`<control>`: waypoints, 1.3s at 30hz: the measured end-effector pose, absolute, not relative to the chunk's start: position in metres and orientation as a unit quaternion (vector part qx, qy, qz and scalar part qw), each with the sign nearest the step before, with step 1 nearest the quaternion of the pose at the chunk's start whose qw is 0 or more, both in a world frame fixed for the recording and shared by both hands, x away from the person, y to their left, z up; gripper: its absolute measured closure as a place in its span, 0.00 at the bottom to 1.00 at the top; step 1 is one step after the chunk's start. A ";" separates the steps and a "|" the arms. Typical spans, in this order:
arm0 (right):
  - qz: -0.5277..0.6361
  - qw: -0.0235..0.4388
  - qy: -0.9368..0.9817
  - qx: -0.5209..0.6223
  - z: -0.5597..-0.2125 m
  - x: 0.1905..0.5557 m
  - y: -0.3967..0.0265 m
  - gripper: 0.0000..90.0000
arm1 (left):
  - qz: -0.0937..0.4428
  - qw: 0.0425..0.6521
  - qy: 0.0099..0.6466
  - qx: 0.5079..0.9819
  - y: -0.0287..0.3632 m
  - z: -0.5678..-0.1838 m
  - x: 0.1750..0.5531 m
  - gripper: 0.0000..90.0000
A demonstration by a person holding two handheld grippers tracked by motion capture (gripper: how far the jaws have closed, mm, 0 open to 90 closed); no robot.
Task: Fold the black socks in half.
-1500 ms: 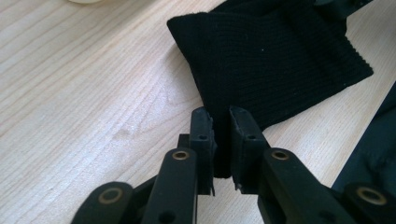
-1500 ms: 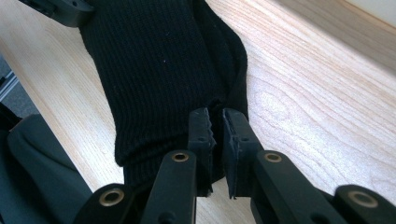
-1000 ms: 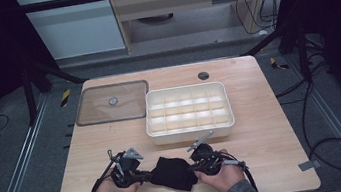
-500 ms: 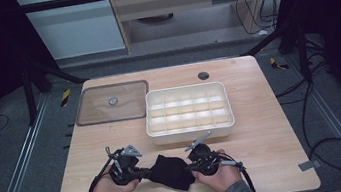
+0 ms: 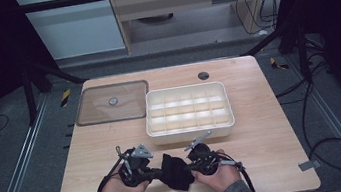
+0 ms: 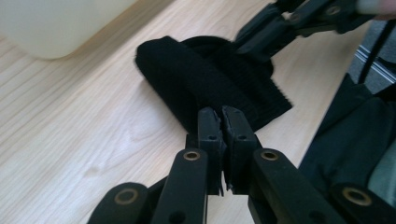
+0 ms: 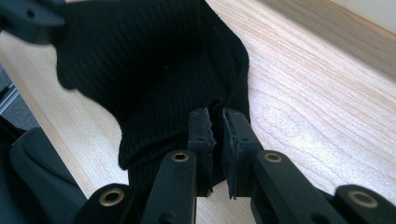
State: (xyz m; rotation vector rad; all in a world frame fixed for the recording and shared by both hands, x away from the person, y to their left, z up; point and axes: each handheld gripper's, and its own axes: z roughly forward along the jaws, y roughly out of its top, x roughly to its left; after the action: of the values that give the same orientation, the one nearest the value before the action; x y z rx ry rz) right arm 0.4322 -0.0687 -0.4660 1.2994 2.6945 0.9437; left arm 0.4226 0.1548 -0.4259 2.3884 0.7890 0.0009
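A black ribbed sock lies bunched on the wooden surface near its front edge, stretched between both hands. The left claw is clenched on one end of the fabric, the right claw clenched on the other. A white compartment tray sits just behind, its clear lid beside it.

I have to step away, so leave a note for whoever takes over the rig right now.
Left claw: shut on the black knit cloth, pinching one edge.
Right claw: shut on the same cloth from the opposite side.
The cloth sits bunched at the table's near edge, between both hands.
The cream divided tray stands just beyond, its compartments looking empty; the clear lid lies flat beside it.
Done: both grips set.
Left: probably finish folding the cloth, then stow it.
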 end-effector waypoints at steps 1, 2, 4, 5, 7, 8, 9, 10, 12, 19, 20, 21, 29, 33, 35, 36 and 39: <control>0.301 0.003 0.859 0.414 -0.466 0.432 -0.069 0.92 | -0.001 0.310 0.297 0.903 0.152 -0.426 0.422 0.96; 0.301 0.002 0.858 0.416 -0.466 0.432 -0.069 0.92 | -0.001 0.310 0.294 0.904 0.150 -0.425 0.421 0.96; 0.304 -0.001 0.857 0.417 -0.467 0.432 -0.070 0.92 | -0.002 0.313 0.291 0.904 0.145 -0.425 0.420 0.96; 0.304 -0.003 0.855 0.421 -0.467 0.432 -0.070 0.92 | -0.003 0.313 0.287 0.905 0.142 -0.424 0.419 0.96; 0.307 -0.005 0.854 0.421 -0.469 0.432 -0.071 0.92 | -0.003 0.311 0.282 0.908 0.139 -0.424 0.419 0.97; 0.308 -0.006 0.854 0.420 -0.469 0.432 -0.072 0.92 | -0.004 0.314 0.282 0.906 0.137 -0.424 0.418 0.97; 0.310 -0.007 0.853 0.421 -0.469 0.433 -0.072 0.92 | -0.004 0.313 0.281 0.907 0.135 -0.423 0.418 0.97; 0.310 -0.007 0.852 0.421 -0.470 0.433 -0.073 0.92 | -0.006 0.314 0.280 0.907 0.134 -0.423 0.418 0.97; 0.310 -0.007 0.853 0.419 -0.470 0.433 -0.073 0.92 | -0.005 0.316 0.277 0.907 0.132 -0.421 0.417 0.97; 0.308 -0.005 0.852 0.423 -0.471 0.433 -0.074 0.92 | -0.018 0.330 0.264 0.906 0.120 -0.418 0.411 0.97; 0.309 -0.006 0.852 0.423 -0.472 0.433 -0.074 0.92 | -0.021 0.331 0.263 0.906 0.119 -0.418 0.410 0.97; 0.309 -0.006 0.852 0.423 -0.472 0.433 -0.074 0.92 | -0.022 0.329 0.260 0.907 0.117 -0.418 0.409 0.97; 0.310 -0.007 0.851 0.423 -0.472 0.433 -0.075 0.91 | -0.023 0.319 0.258 0.912 0.109 -0.430 0.408 0.97; 0.313 -0.010 0.850 0.423 -0.472 0.433 -0.075 0.90 | -0.024 0.316 0.255 0.914 0.104 -0.434 0.407 0.97; 0.313 -0.009 0.850 0.423 -0.472 0.433 -0.076 0.89 | -0.023 0.313 0.254 0.915 0.102 -0.436 0.407 0.97; 0.314 -0.009 0.850 0.422 -0.472 0.433 -0.076 0.88 | -0.023 0.311 0.254 0.915 0.101 -0.436 0.408 0.97; 0.313 -0.009 0.849 0.425 -0.471 0.431 -0.077 0.79 | -0.019 0.307 0.256 0.917 0.100 -0.439 0.408 0.97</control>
State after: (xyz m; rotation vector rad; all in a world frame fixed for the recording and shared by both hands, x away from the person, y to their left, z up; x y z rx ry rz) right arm 0.4315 -0.0774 -0.4709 1.3427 2.6826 0.9900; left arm 0.4081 0.0995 -0.4386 2.4252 0.6763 -0.0508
